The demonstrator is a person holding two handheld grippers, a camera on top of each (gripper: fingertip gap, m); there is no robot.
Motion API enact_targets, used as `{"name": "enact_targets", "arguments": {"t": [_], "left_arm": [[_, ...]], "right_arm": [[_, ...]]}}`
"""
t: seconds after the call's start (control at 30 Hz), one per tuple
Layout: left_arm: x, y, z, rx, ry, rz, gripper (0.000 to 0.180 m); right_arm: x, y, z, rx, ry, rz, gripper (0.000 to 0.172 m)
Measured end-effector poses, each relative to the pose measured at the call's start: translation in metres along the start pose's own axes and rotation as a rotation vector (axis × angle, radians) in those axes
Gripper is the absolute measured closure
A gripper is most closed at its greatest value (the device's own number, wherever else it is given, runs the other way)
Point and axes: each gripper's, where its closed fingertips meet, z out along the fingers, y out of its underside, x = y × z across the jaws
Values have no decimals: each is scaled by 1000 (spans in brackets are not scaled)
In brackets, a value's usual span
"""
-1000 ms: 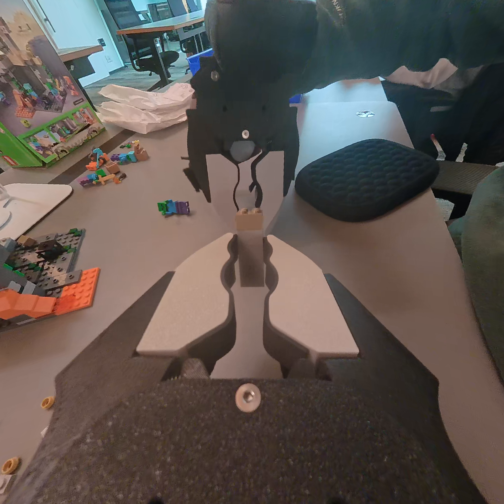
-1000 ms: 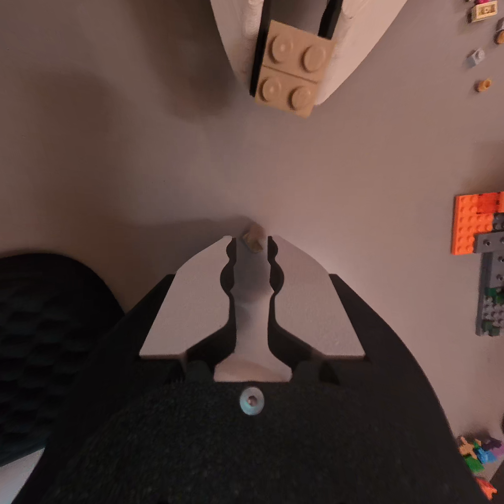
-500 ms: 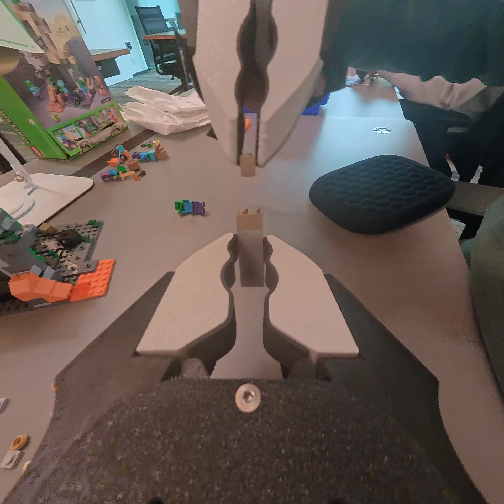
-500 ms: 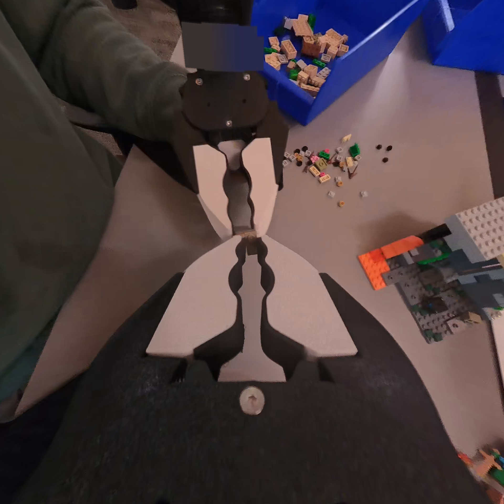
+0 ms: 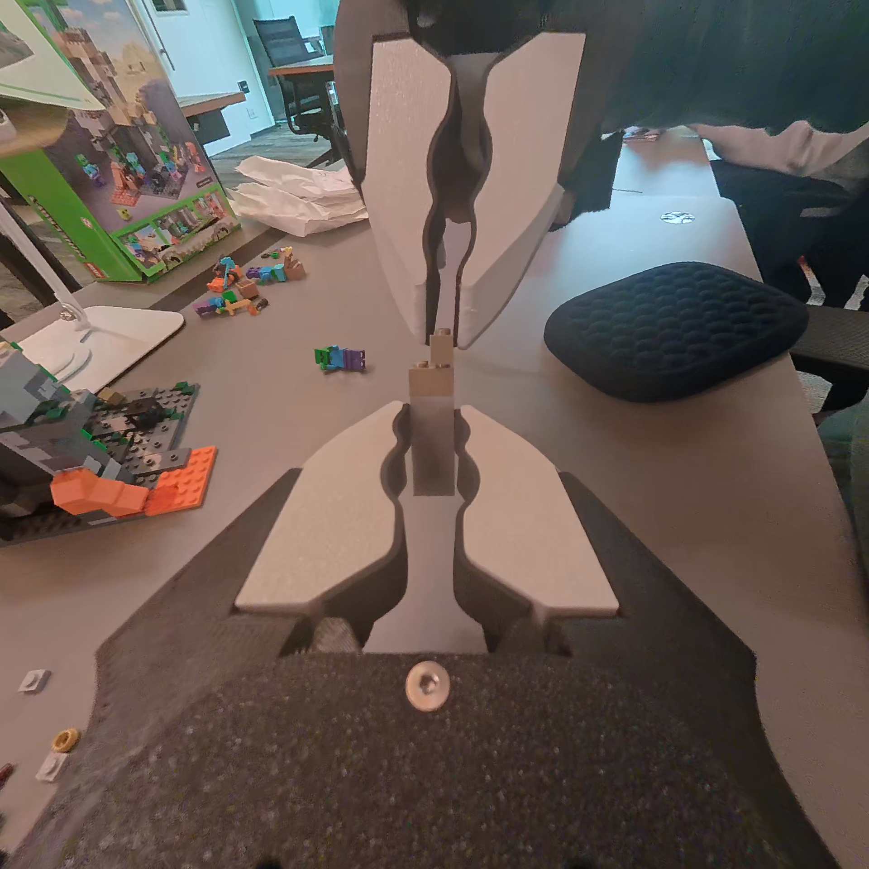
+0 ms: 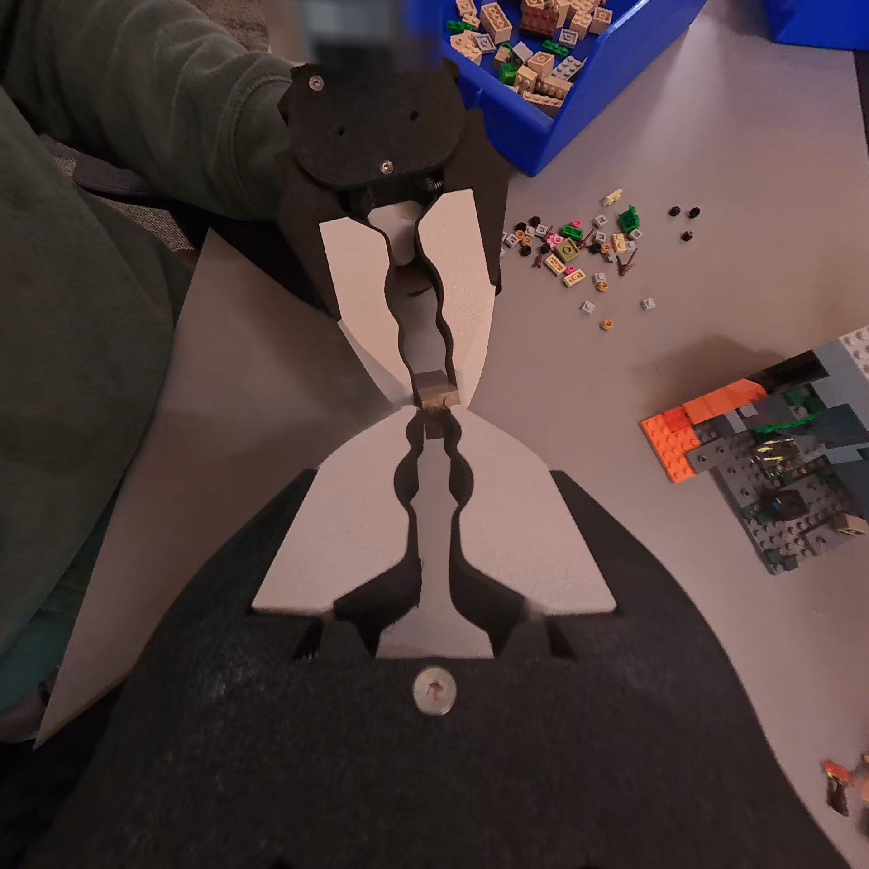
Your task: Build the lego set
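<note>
Left wrist view puts your left claw [image 5: 431, 414] clamped on one tan brick [image 5: 430, 382] held above the tabletop [image 5: 611, 470], studs up, while your right claw [image 5: 442, 329] comes down pinching one smaller tan brick [image 5: 441, 347] onto its right studs. Both bricks look light, rigid and smooth-sided, likely to slip or twist, so grip their flat side walls squarely.

The left gripper [image 5: 431, 409] is clamped on a tan brick [image 5: 431, 382] held studs-up, while the right gripper [image 6: 435, 414], reaching down from twelve o'clock, pinches a smaller tan brick [image 5: 441, 347] against its top, a green sleeve [image 6: 141, 117] behind the left.
</note>
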Motion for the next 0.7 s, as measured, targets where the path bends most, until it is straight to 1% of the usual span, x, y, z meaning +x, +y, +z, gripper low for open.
{"name": "enact_targets", "arguments": {"t": [0.4,0.5,0.7], "left_arm": [[4,-10,-6,41,5,26,164],[6,-11,-6,41,13,28,164],[11,-15,-7,69,67,-17,164]], "right_arm": [[-6,-7,-5,122,-26,81,164],[-8,-7,-6,119,-20,58,164],[-12,-10,-8,147,-23,5,164]]}}
